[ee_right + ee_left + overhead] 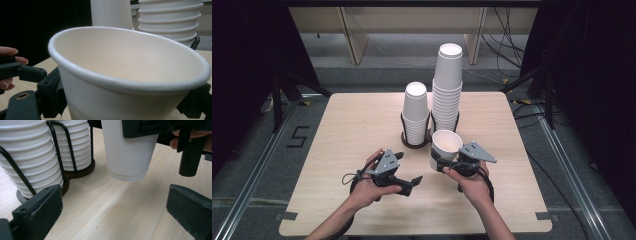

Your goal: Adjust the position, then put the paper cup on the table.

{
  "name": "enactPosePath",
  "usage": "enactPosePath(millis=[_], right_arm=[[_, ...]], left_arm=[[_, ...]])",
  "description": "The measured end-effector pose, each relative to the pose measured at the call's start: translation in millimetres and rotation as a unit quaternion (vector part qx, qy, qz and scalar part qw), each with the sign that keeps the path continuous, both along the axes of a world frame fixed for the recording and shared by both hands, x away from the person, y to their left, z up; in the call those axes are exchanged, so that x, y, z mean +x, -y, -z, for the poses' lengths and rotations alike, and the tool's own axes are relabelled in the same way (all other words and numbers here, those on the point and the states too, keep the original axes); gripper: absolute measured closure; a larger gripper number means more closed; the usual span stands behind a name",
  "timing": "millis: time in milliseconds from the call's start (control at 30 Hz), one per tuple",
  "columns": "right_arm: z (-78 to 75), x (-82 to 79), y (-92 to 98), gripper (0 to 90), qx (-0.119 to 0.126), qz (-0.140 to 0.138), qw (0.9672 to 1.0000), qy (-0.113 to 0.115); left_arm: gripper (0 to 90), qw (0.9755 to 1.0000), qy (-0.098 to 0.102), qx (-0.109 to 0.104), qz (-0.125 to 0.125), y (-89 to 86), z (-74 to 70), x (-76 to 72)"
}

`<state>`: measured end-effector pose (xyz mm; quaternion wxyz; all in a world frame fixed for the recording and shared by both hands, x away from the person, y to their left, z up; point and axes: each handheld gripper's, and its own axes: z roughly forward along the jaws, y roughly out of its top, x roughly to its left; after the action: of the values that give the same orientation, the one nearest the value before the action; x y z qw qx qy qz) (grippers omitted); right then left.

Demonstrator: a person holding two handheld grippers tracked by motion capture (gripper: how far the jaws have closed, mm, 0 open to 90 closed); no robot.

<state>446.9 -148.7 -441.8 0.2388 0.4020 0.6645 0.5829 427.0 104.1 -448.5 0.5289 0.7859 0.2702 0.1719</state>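
White paper, a single open-mouthed paper cup (pixel 445 148) sits clamped between the jaws of the right gripper (pixel 443 162), which press on its wall from either side below the rim; the left gripper view shows the cup's base lifted just clear of the pale wooden desk (pixel 362 125). It hangs right of the desk's middle, nearer the front edge than the back, just in front of the taller stack of white paper cups (pixel 447 87). That stack and a shorter stack of white paper cups (pixel 416 114) stand side by side, upside down, in a dark double wire holder with a round brown base (pixel 414 142), around the middle of the desk. The left gripper (pixel 409 184) lies left of the held cup and apart from it, closer to the front edge, pointing toward the cup; its jaws stand wide apart with nothing between them but bare wood. A hand wraps each gripper's body from below, forearms entering over the desk's front edge.
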Motion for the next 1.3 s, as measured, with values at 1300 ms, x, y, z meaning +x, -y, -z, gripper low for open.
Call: enactPosePath(millis=[1300], right_arm=[[-4.3, 3.9, -20.2, 14.3, -0.015, -0.040, 0.9989, -0.017]], left_arm=[[1.6, 0.9995, -0.013, -0.003, 0.027, 39.8, 2.5, 26.1]])
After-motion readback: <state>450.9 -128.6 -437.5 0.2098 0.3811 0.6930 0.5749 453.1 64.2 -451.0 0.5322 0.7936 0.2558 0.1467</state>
